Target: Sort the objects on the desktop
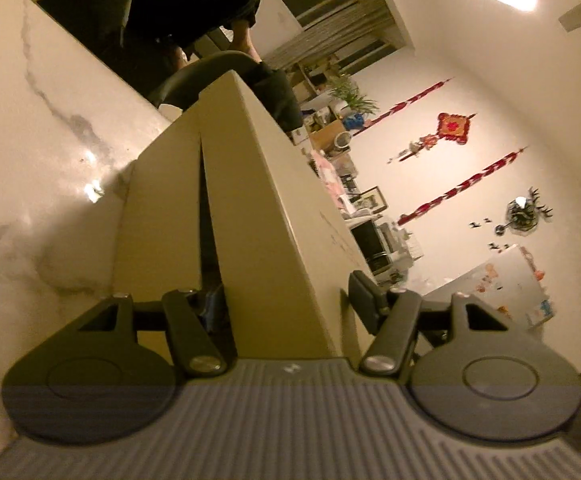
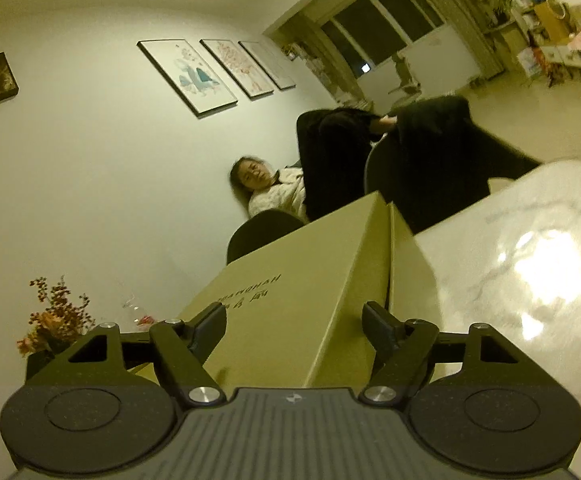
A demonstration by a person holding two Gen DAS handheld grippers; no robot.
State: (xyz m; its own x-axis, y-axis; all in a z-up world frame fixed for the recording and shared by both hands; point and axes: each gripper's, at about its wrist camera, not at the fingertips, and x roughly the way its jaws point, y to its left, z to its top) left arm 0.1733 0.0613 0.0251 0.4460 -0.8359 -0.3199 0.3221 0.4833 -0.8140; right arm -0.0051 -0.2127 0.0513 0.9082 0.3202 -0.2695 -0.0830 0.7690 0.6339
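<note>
left wrist view: the left claw [image 1: 288,300] straddles the lid [image 1: 274,216] of a beige cardboard box [image 1: 162,216]. one finger [image 1: 364,300] lies against the lid's outer face on one side; the other finger is tucked into the dark gap between lid and box, mostly hidden. the jaws stand part open around the lid's wall; whether both pads press on it cannot be told. the marble counter [image 1: 30,128] stretches away on the claw's left side. beyond the box, a dark chair back [image 1: 194,76] and a seated person's legs [image 1: 246,36]. red hangings [image 1: 452,126] mark the far wall off to the right.

right wrist view: the right claw [image 2: 294,320] straddles a corner of the same lid [image 2: 290,280], printed lettering [image 2: 250,288] just ahead of its left finger [image 2: 210,324]. the right finger [image 2: 378,328] sits against the lid's side wall. jaws wide; a firm grip cannot be confirmed. the counter [image 2: 530,248] gleams to the claw's right. dried flowers [image 2: 56,316] stand at the left, a seated person [image 2: 274,192] beyond the box.
</note>
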